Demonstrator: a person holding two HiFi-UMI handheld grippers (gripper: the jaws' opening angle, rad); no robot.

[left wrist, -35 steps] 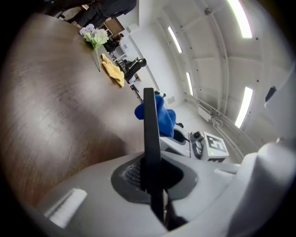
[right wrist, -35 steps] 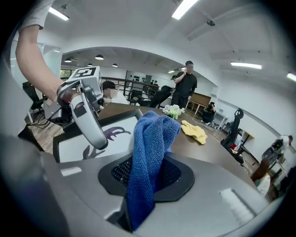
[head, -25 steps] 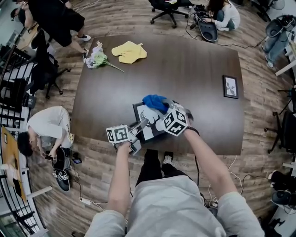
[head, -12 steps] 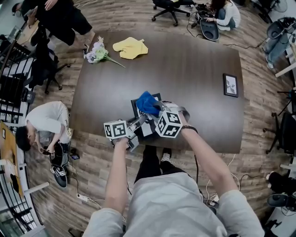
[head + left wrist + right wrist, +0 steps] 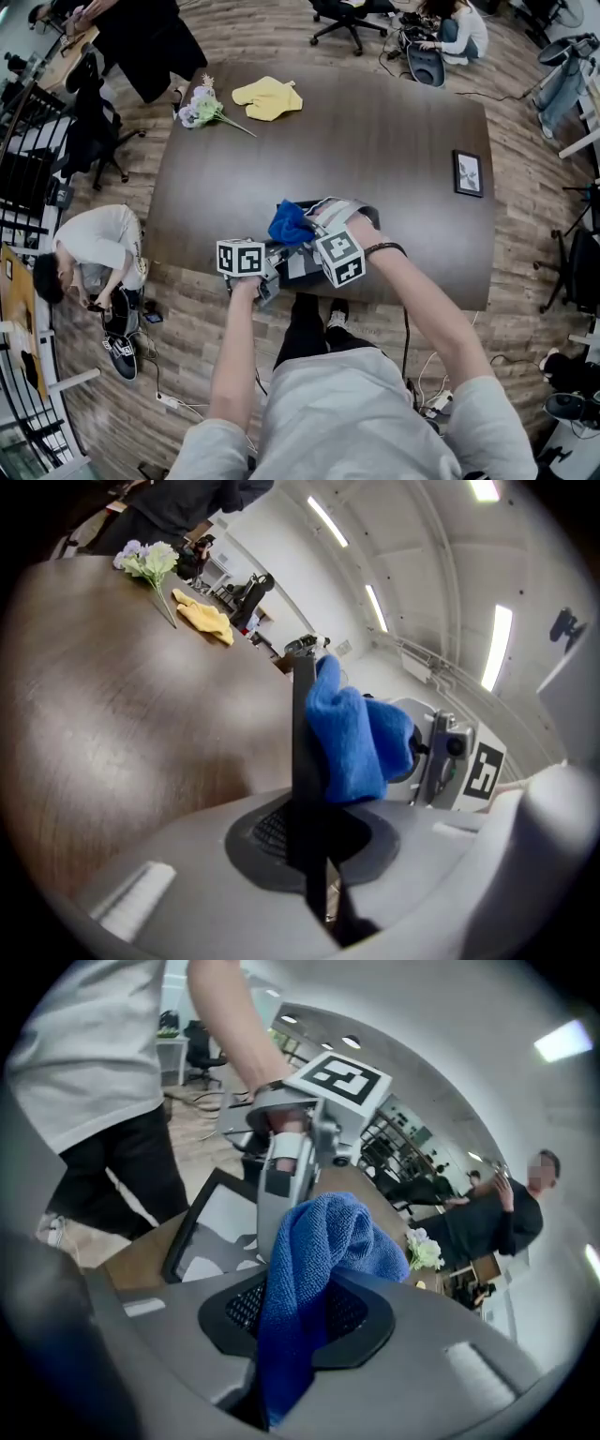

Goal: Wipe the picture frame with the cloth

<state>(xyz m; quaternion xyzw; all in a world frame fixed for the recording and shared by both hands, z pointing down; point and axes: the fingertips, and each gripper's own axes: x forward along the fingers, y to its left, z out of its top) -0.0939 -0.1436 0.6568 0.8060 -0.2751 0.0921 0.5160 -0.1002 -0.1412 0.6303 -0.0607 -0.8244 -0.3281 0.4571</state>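
A black-edged picture frame (image 5: 302,263) with a white print stands tilted at the table's (image 5: 375,141) near edge. My left gripper (image 5: 274,270) is shut on its edge. In the left gripper view the frame (image 5: 305,789) runs edge-on between the jaws of that gripper (image 5: 314,850). A blue cloth (image 5: 289,225) is bunched against the frame's top, and my right gripper (image 5: 304,231) is shut on it. In the right gripper view the cloth (image 5: 314,1251) hangs from this gripper (image 5: 295,1321), in front of the frame (image 5: 211,1232) and the left gripper (image 5: 291,1162). The cloth (image 5: 352,733) lies on the frame's right face.
A yellow cloth (image 5: 267,98) and a bunch of flowers (image 5: 202,111) lie at the table's far left. A small framed picture (image 5: 467,173) lies near the right edge. One person crouches on the floor at the left (image 5: 89,258); others and office chairs are beyond the table.
My right gripper has rolled and carried the blue cloth to the left and nearer along the frame. The left gripper has kept its hold on the frame and barely moved.
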